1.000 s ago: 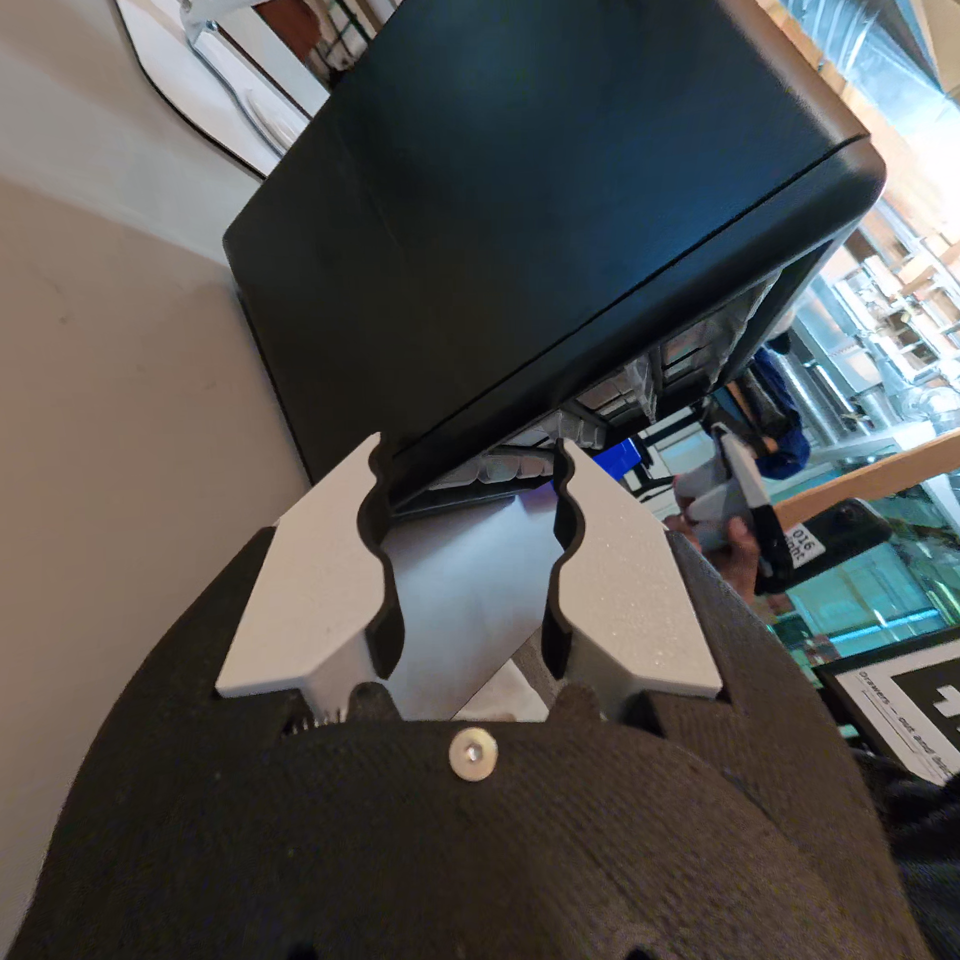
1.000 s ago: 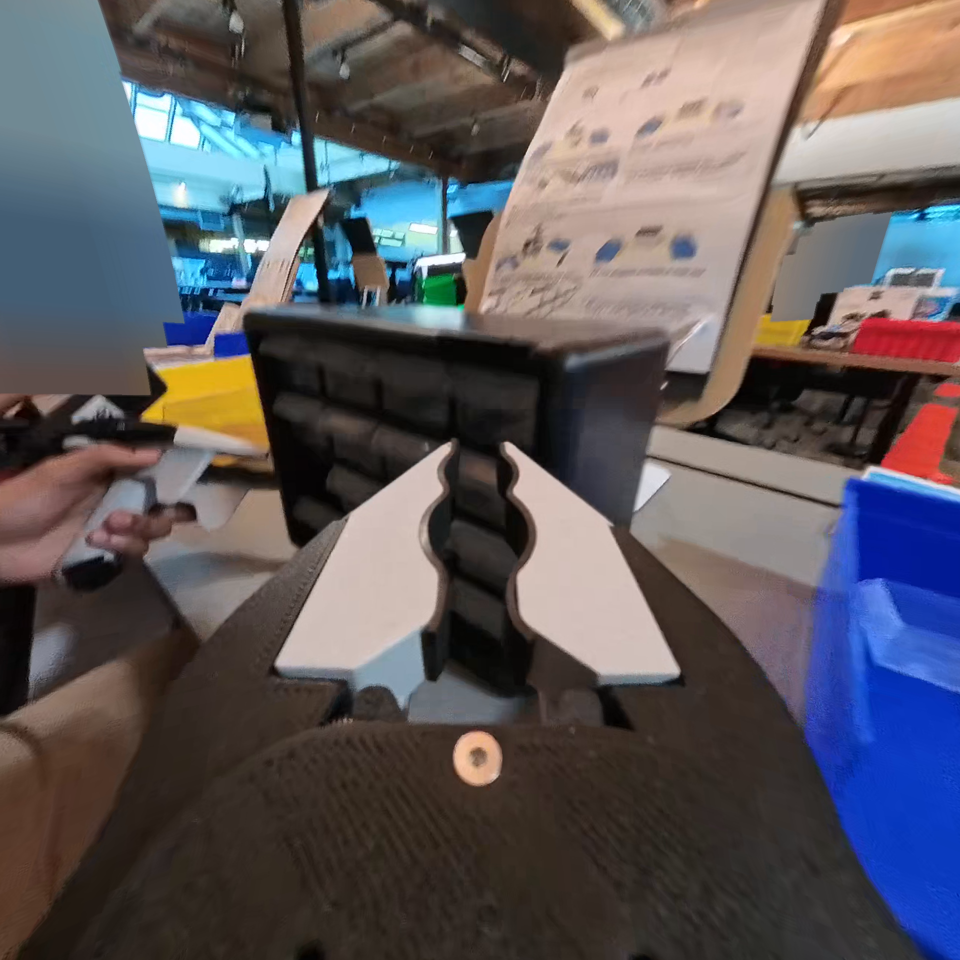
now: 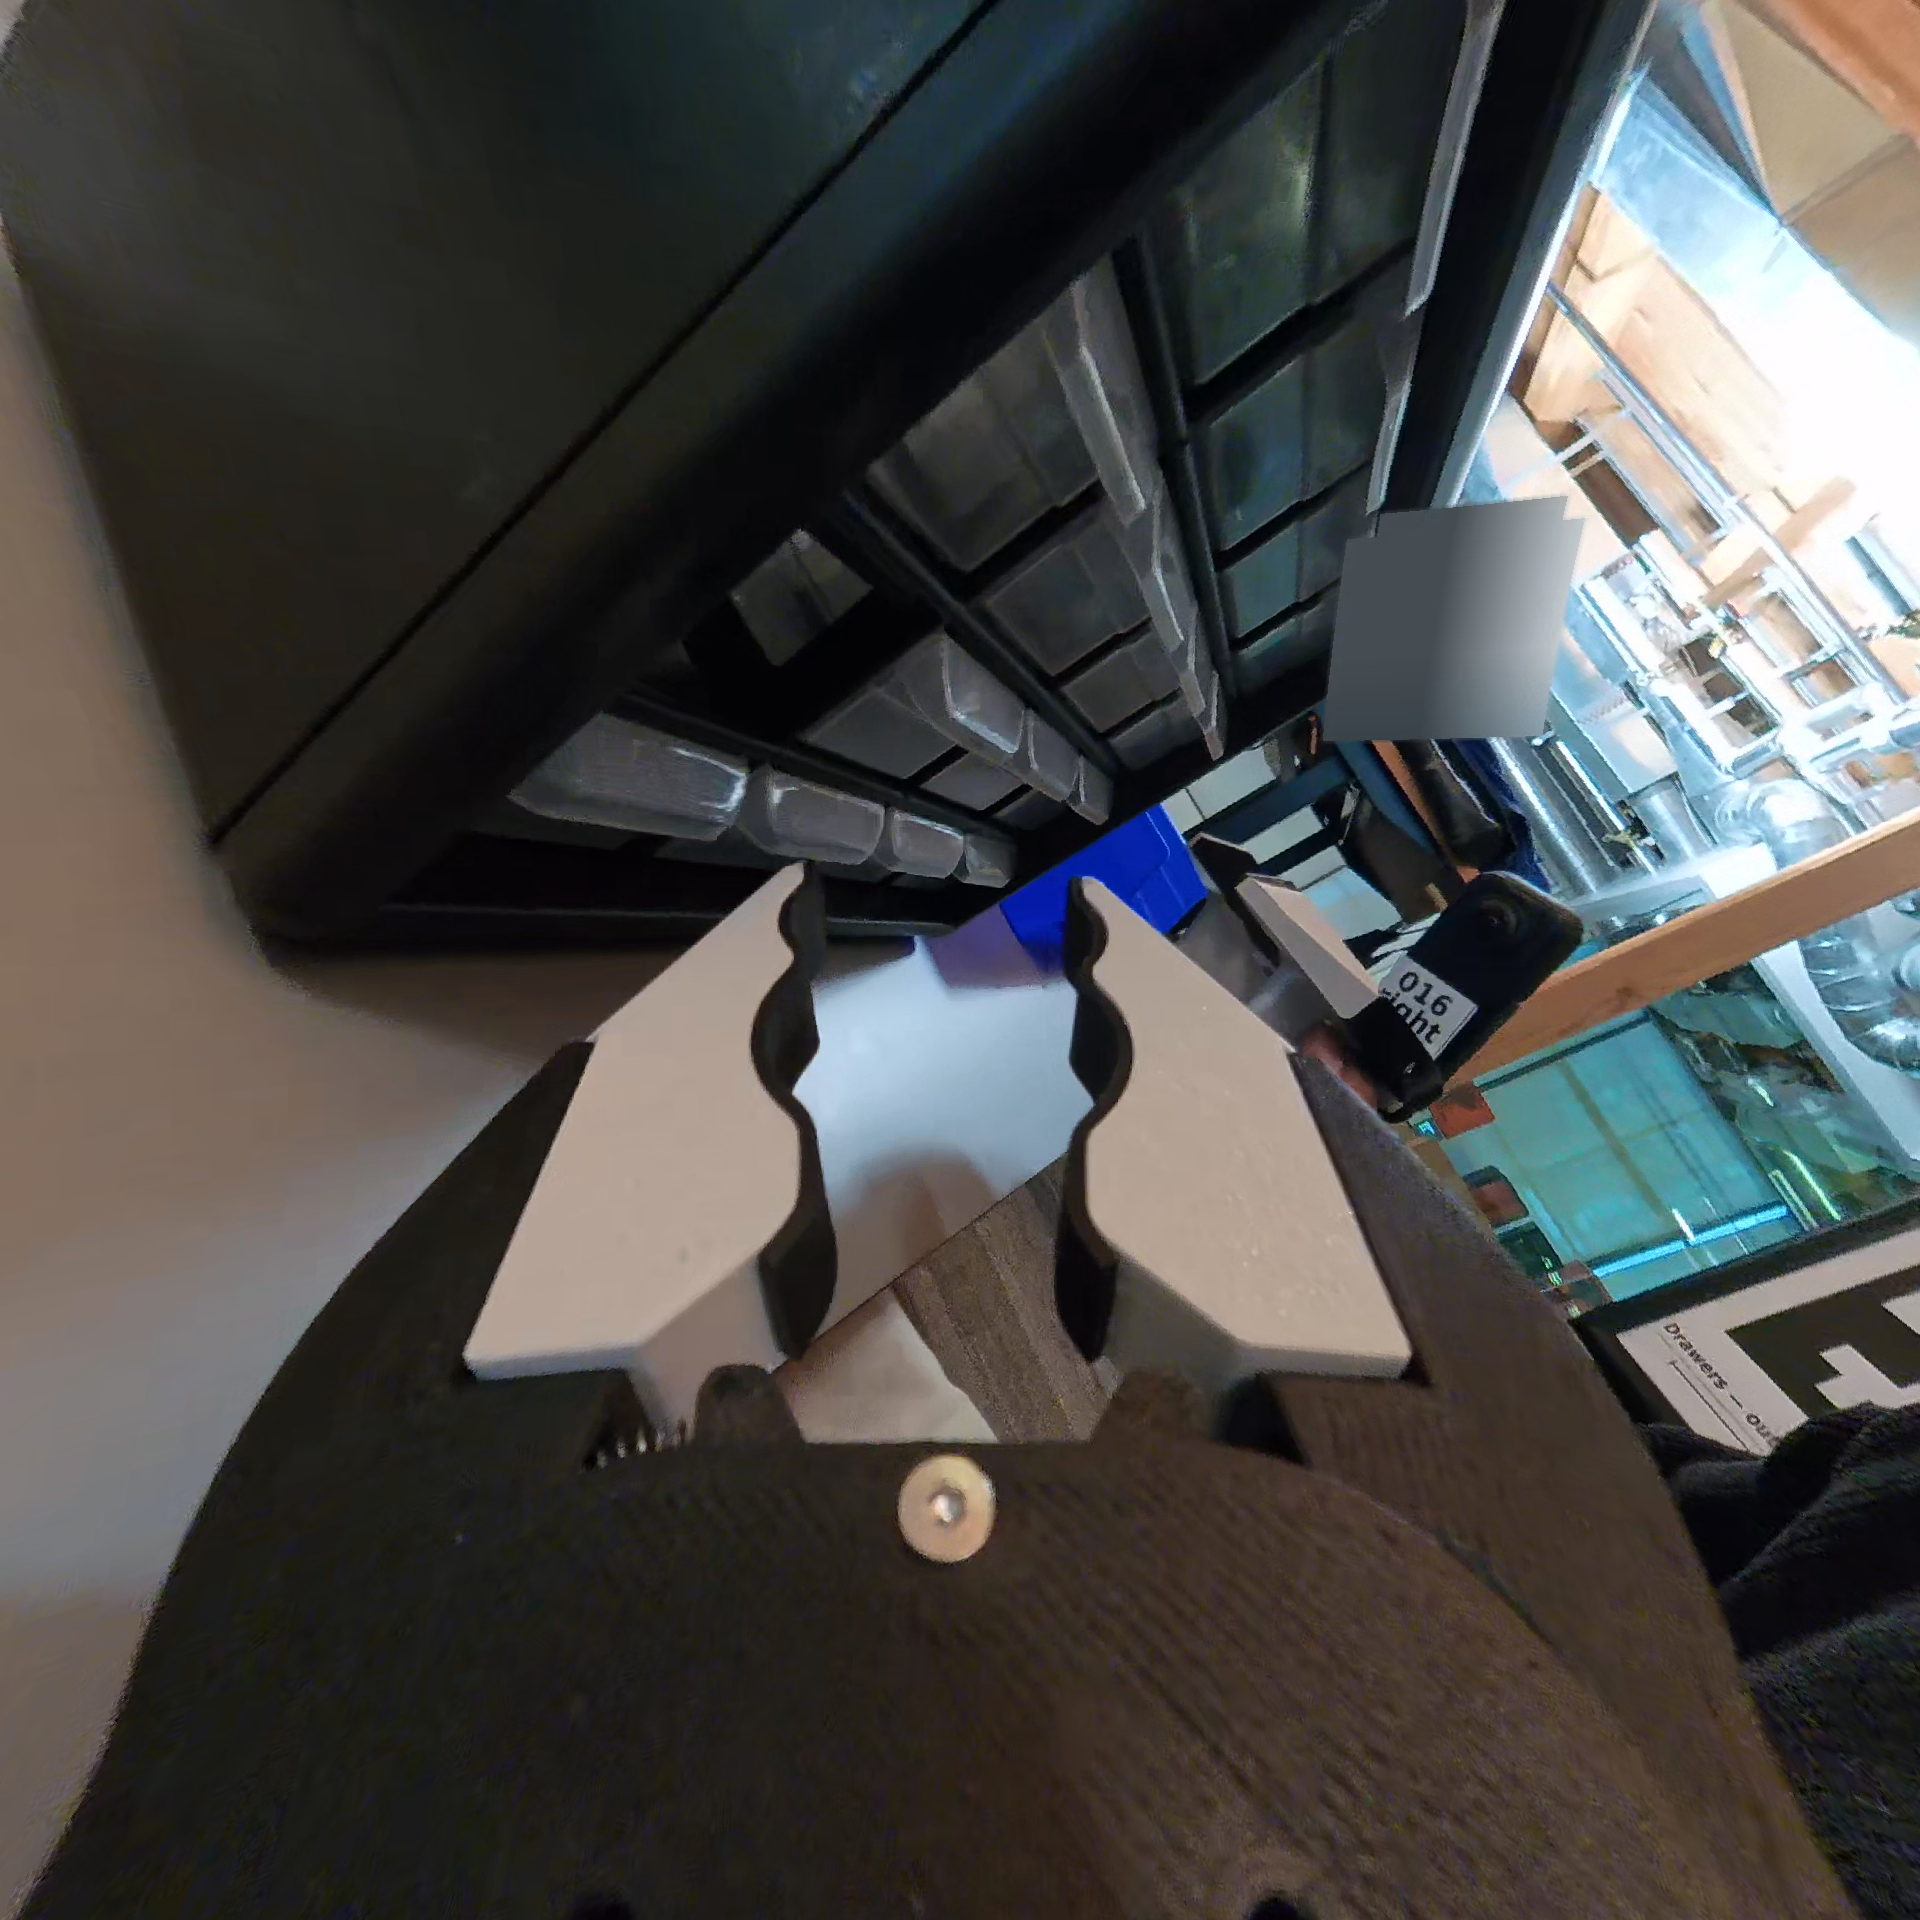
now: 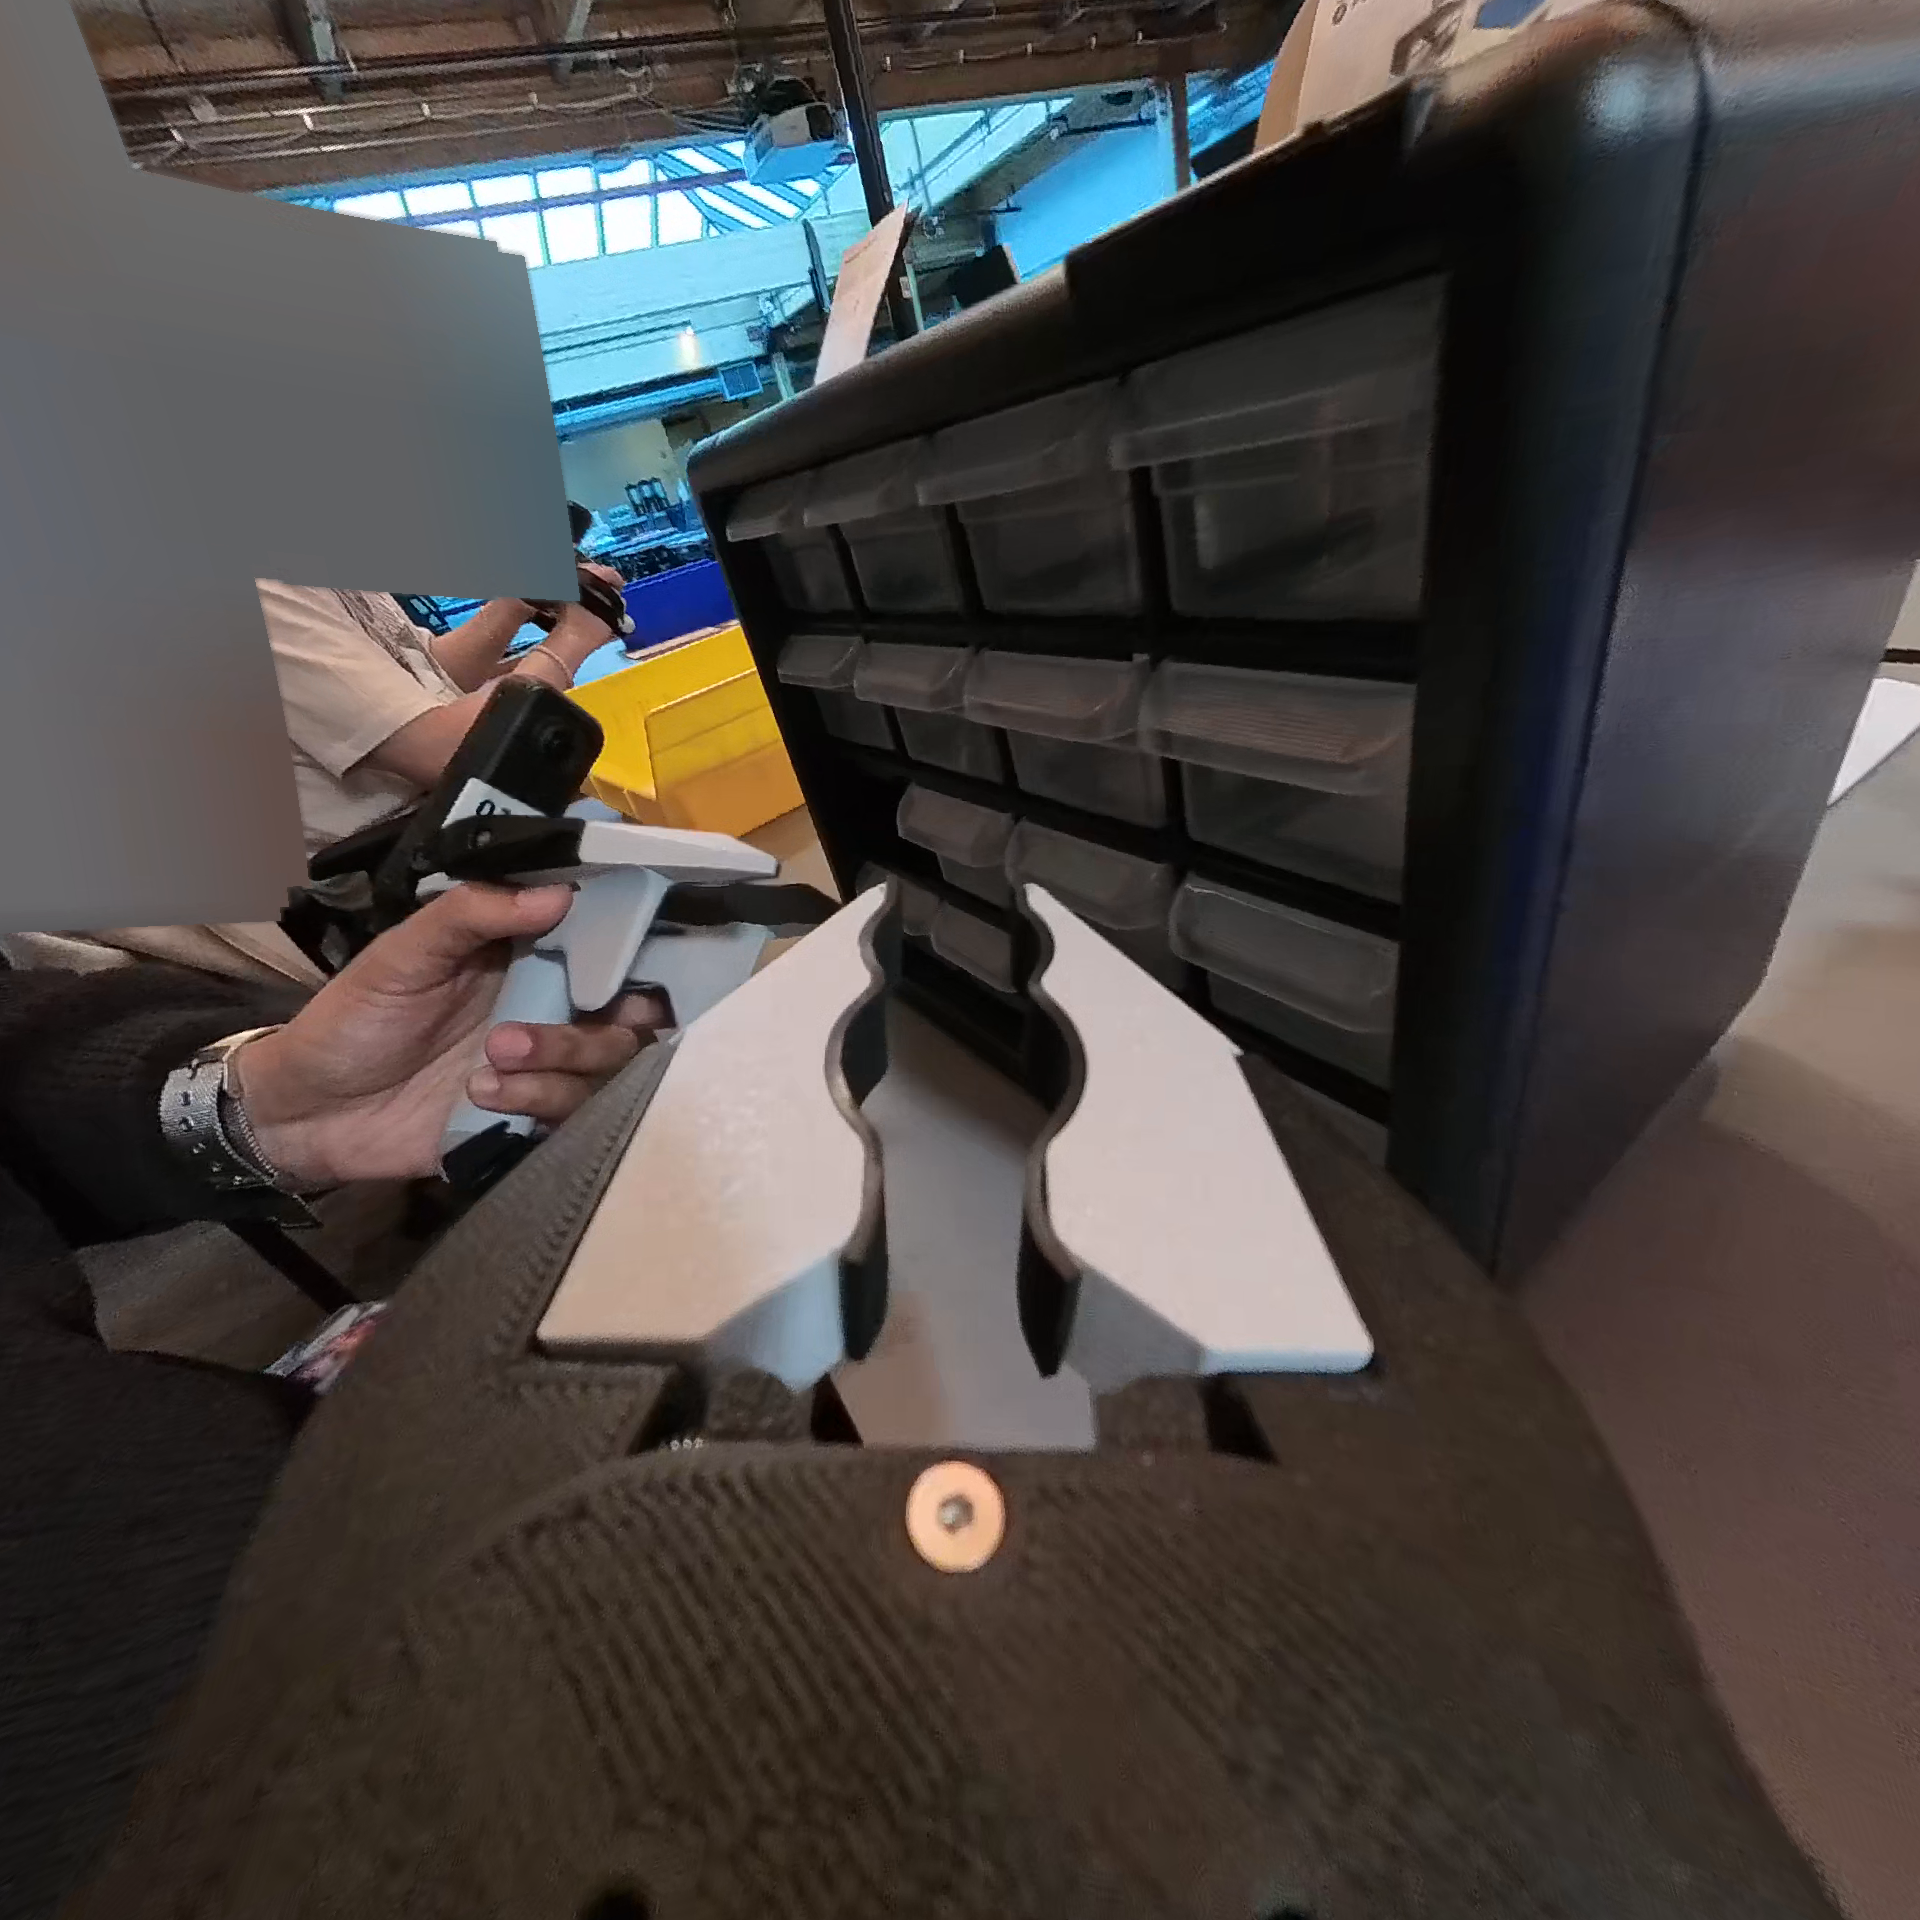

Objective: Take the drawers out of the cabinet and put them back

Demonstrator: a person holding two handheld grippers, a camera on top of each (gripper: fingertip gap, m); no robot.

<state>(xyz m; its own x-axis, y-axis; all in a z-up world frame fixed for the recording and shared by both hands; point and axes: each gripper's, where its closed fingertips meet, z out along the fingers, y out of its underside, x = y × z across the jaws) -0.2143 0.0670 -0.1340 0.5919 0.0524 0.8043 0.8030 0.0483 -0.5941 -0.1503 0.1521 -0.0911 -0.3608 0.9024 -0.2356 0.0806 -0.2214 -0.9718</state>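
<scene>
Both claws empty, jaws parted, facing the cabinet (image 4: 1558, 727).

Right gripper (image 4: 956, 935) sits just before the lower clear drawers (image 4: 1278, 935); my left gripper (image 3: 940, 904) hangs beside the cabinet's foot, holding nothing. I judge these drawers light, slick and brittle: pinch the front lip. Yellow bin (image 4: 707, 738) and blue bin (image 3: 1101, 883) stand behind, out of my way.

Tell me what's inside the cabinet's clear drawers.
Through the translucent fronts of the drawers in the black cabinet, only dark interiors show; no contents are discernible. Their back parts are hidden by the frame.
</scene>
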